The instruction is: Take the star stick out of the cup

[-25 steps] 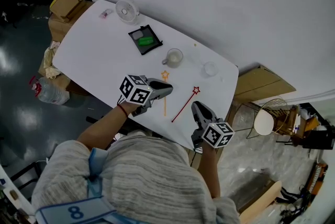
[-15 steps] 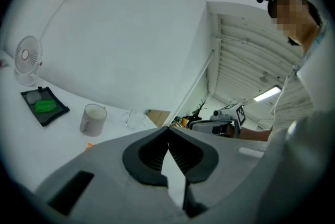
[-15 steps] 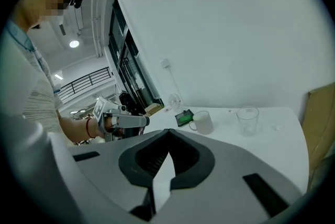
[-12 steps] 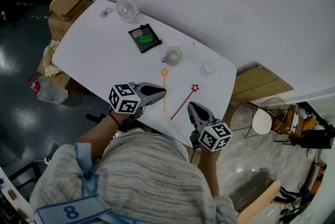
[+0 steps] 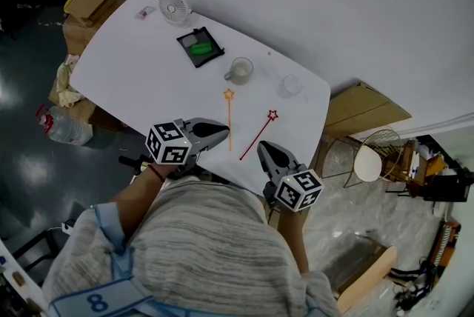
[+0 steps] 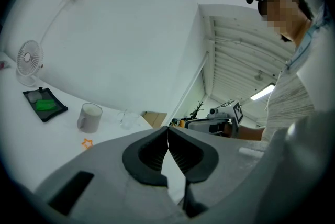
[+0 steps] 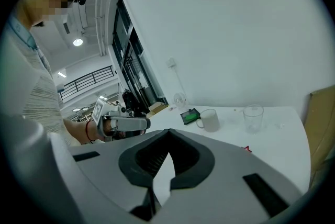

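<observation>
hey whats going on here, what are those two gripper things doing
A person holds a gripper in each hand at the near edge of a white table. The left gripper and right gripper are both shut and empty. An orange star stick and a red star stick lie flat just ahead of them, outside the white mug and clear glass, so the taking-out looks done.

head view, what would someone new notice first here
An orange star stick and a red star stick lie flat on the white table near its front edge, neither of them in a cup. At their near ends the left gripper and the right gripper are both shut and empty. Farther back stand a white mug and a clear glass.
</observation>
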Demonstrator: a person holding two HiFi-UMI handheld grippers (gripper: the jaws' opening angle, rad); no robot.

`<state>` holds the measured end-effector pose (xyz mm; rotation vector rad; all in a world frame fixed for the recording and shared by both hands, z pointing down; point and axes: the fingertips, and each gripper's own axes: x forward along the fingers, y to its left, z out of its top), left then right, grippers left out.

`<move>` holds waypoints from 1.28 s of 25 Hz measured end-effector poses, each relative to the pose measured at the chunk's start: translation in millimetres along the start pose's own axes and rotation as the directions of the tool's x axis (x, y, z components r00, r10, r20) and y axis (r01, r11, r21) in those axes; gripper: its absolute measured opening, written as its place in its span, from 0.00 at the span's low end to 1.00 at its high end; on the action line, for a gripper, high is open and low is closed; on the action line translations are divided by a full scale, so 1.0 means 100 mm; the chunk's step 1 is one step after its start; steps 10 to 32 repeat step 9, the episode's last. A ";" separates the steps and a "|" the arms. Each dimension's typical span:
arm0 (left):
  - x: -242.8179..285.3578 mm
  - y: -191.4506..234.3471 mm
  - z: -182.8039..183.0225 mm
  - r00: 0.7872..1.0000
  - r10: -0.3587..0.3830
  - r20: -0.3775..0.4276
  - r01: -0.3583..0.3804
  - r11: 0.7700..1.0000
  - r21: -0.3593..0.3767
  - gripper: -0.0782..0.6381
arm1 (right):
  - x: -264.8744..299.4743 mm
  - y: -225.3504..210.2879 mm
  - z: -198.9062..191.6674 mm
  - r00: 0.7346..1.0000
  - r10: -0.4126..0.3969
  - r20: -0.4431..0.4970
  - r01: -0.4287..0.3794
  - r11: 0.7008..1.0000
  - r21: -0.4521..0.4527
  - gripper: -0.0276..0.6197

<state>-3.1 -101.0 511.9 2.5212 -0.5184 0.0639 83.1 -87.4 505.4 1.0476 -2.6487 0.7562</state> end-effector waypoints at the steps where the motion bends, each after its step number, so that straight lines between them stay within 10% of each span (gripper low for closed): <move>1: -0.01 -0.01 -0.02 1.000 0.000 0.001 0.000 1.000 -0.002 0.13 | 0.00 0.01 -0.01 1.000 0.000 -0.001 0.000 1.000 -0.001 0.05; 32: -0.05 -0.04 -0.06 1.000 -0.005 0.017 0.005 1.000 -0.011 0.13 | 0.02 0.07 -0.05 1.000 0.001 -0.004 -0.001 1.000 -0.009 0.05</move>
